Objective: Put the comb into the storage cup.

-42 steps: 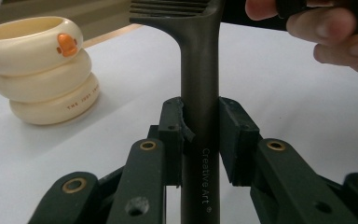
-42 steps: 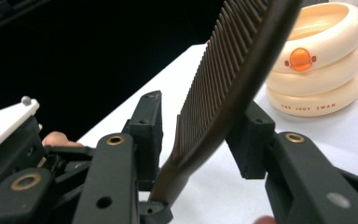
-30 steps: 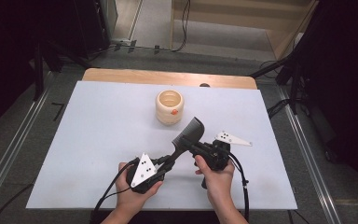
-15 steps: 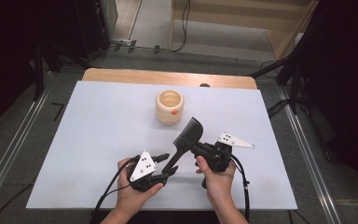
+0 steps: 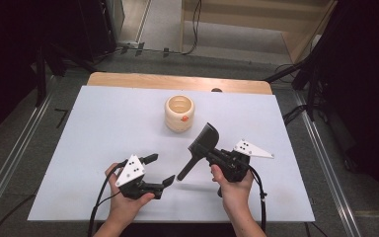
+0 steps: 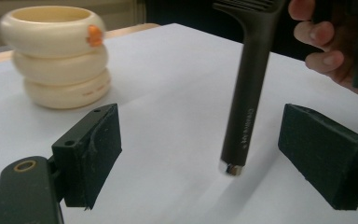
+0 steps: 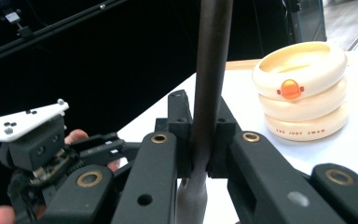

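In the high view the black comb (image 5: 201,148) sits just right of centre, slanting from its toothed head near the cream holder (image 5: 179,113) down to a handle end that hangs close over the white table (image 5: 103,123). The right gripper (image 5: 216,157), lower right of centre, has its jaws clamped on the comb's handle; in the right gripper view the pads squeeze the dark shaft (image 7: 209,84), whose top runs out of the frame. The left gripper (image 5: 158,170), at lower centre left, has just been opening its jaws, and they stand wide apart with nothing pressed between them. In the left gripper view the comb's handle (image 6: 244,116) stands between the two pads without touching either, its metal tip just above the table, while the teeth are cut off at the top edge. The holder (image 6: 58,56) is blurred at upper left. The hand (image 6: 328,51) at upper right is partly cropped.
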Demonstrator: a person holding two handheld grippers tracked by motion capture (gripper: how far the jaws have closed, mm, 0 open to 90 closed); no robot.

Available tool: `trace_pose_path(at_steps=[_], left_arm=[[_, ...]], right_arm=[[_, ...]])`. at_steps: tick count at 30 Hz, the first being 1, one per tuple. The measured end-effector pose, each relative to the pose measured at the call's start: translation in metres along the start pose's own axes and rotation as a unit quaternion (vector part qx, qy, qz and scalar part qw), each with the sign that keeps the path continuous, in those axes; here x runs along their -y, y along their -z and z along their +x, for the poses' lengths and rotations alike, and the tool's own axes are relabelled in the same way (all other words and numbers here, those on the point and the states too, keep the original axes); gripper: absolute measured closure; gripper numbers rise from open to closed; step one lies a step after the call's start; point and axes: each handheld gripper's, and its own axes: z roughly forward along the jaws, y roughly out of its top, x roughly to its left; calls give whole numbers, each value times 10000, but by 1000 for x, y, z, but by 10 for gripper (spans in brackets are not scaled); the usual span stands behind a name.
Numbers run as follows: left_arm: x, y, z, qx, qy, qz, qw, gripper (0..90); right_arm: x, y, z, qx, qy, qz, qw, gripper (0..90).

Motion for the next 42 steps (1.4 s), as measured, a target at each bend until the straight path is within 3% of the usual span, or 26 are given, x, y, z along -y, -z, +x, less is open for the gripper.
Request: trace_pose_path(at_steps=[5,16,30,42], left_arm=[[4,16,15,-177,178,49,9997,1],[15,47,37,-617,218,3,9979,0],[30,74,55,-1079,366,38,9935,0],[39,90,68,-1209,541,-17,9912,0]], right_arm=[[-1,1,1,50,105,17,9999,816],[-6,1,0,182,294,2,9994,816],[-18,2,-1,272,579,-41,9979,816],[-25,-2,-5,262,665,-61,9974,817]])
